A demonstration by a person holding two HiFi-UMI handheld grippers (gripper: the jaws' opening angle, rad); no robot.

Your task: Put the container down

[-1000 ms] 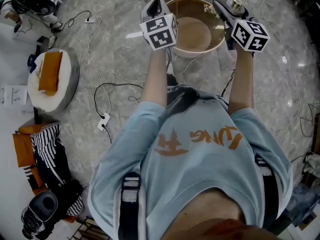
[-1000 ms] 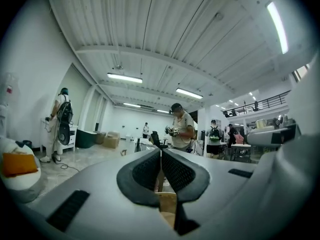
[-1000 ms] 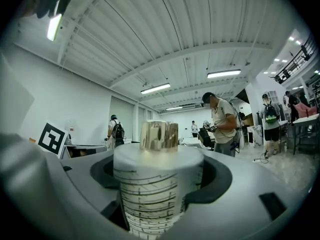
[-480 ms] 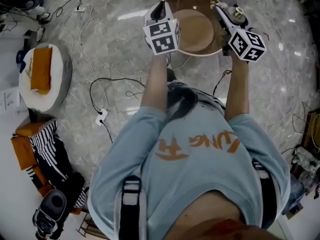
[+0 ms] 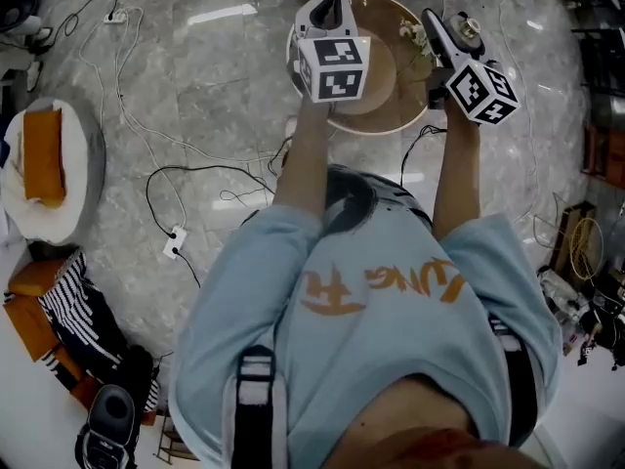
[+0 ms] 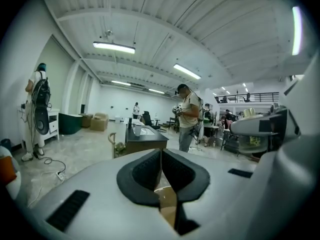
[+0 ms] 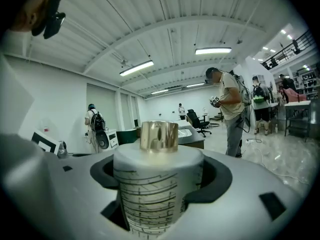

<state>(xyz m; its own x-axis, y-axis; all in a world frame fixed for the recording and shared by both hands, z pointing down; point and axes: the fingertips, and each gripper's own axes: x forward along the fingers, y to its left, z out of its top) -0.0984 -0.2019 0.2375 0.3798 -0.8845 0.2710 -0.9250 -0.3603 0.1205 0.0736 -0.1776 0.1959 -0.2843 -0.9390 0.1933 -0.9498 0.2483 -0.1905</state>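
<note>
A large round tan container (image 5: 391, 86) hangs over the marble floor in the head view, held in front of the person. My left gripper (image 5: 330, 13) is shut on its near-left rim; in the left gripper view (image 6: 161, 170) a thin brown strip of that rim (image 6: 168, 200) sits pinched between the dark pads. My right gripper (image 5: 451, 29) stands at the container's right side, shut on a white cylindrical bottle (image 7: 150, 194) with a gold cap (image 7: 159, 135) and thin black lines. That bottle (image 5: 466, 29) shows small beside the right rim. A pale sprig (image 5: 414, 35) lies inside the container.
Cables (image 5: 186, 176) and a power strip (image 5: 174, 242) trail over the floor at left. A round white cushion with an orange pad (image 5: 44, 169) lies far left, striped bags (image 5: 88, 296) below it. A person (image 6: 189, 116) and a dark desk (image 6: 145, 136) stand ahead.
The floor and its clutter have slid left and down in the head view as the person moved with the container. Both grippers keep their hold; the left one sits slightly higher over the rim.
</note>
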